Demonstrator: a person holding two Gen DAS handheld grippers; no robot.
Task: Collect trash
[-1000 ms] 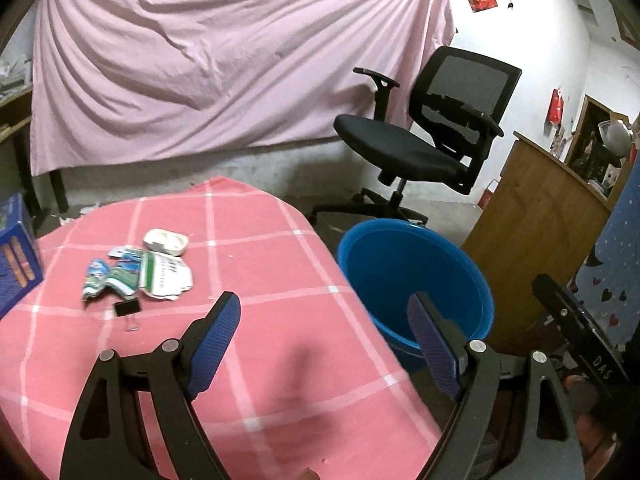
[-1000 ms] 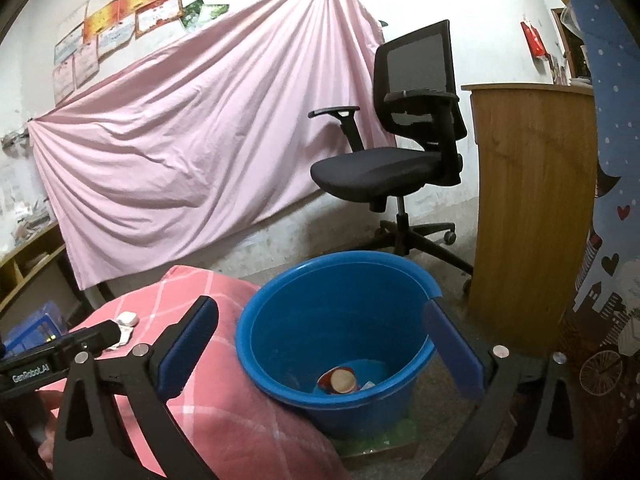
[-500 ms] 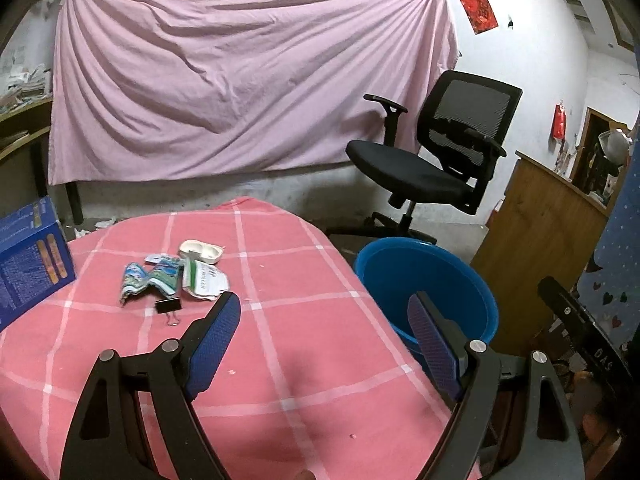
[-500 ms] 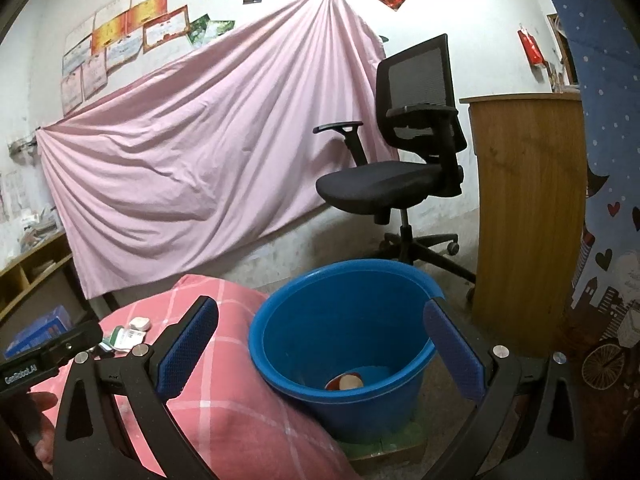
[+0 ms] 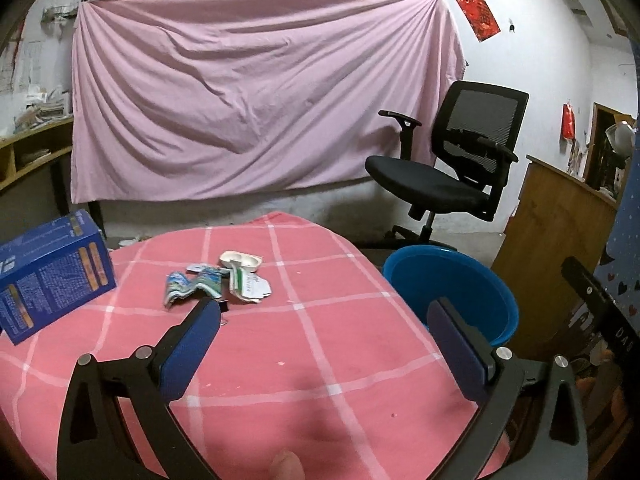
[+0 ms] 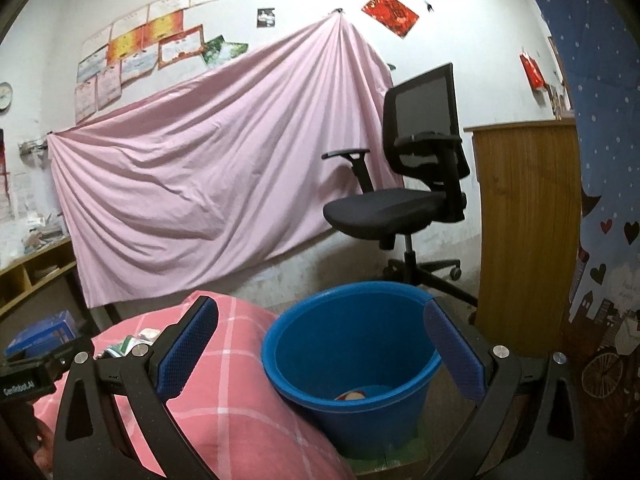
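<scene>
both the left claw [image 5: 324, 320] and right claw [image 6: 320, 324] gape wide, seemingly holding nothing.

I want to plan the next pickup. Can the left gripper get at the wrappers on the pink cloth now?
Probably yes. The left gripper has open, empty jaws, and the wrappers lie uncovered just ahead, with only bare cloth between.

Dim, even indoor light is falling; fisheye distortion is bending edges around the sharp pink sheet [image 5: 256, 96].
</scene>
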